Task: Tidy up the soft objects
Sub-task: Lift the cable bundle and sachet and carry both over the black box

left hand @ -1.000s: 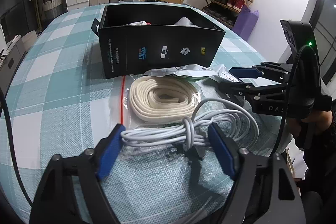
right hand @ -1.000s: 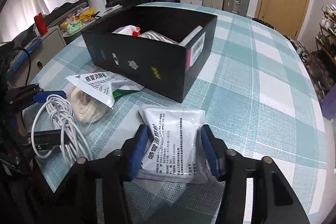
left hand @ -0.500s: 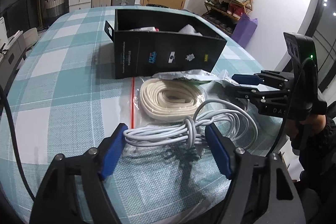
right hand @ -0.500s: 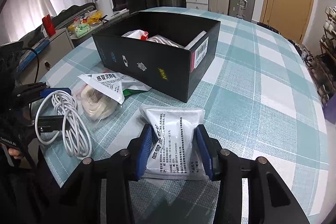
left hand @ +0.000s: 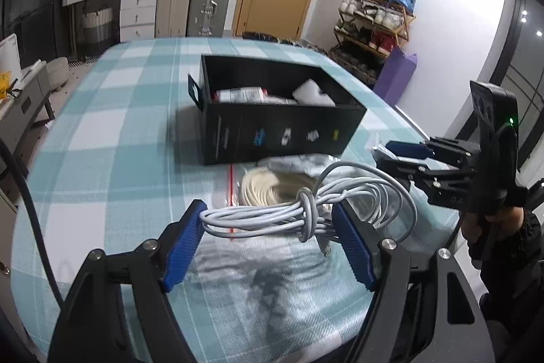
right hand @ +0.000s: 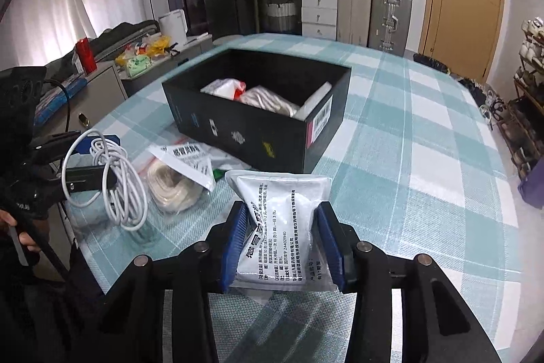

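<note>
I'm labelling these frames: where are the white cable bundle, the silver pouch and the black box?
white cable bundle [left hand: 272,216]: left wrist view, bundled middle.
silver pouch [right hand: 282,227]: right wrist view, printed face.
black box [right hand: 244,135]: right wrist view, front wall.

Black box [right hand: 258,128] open on top; pouch [right hand: 185,160] and cord bag [right hand: 171,187] crowd its near side.

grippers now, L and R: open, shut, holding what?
Left gripper: shut on the bundled white charging cable, lifted off the table.
Right gripper: shut on the flat silver-white printed foil pouch.
</note>
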Motion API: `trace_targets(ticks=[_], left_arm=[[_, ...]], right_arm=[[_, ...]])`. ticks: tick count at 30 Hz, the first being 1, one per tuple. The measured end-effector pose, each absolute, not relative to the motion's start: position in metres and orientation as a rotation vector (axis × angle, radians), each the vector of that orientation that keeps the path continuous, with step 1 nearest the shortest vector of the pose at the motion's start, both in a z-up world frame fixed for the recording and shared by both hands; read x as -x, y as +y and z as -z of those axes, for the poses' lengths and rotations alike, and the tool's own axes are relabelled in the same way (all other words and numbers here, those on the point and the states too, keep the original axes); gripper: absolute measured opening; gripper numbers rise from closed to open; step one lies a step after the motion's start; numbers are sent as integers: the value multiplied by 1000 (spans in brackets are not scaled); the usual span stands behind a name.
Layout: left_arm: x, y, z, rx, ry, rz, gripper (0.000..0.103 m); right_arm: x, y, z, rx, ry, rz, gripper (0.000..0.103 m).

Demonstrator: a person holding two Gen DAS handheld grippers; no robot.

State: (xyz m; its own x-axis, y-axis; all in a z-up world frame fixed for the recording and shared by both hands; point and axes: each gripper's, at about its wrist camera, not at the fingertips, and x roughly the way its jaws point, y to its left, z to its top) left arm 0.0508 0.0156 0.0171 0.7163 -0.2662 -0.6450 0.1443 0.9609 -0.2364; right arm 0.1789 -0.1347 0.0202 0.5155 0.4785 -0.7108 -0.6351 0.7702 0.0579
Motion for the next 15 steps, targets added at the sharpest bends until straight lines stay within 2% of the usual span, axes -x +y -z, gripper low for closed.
trace_targets(ticks=[15], left_arm=[[-73, 25, -51, 155, 628, 163, 75]], right_arm=[[-172, -140, -60, 158, 645, -680, 43]])
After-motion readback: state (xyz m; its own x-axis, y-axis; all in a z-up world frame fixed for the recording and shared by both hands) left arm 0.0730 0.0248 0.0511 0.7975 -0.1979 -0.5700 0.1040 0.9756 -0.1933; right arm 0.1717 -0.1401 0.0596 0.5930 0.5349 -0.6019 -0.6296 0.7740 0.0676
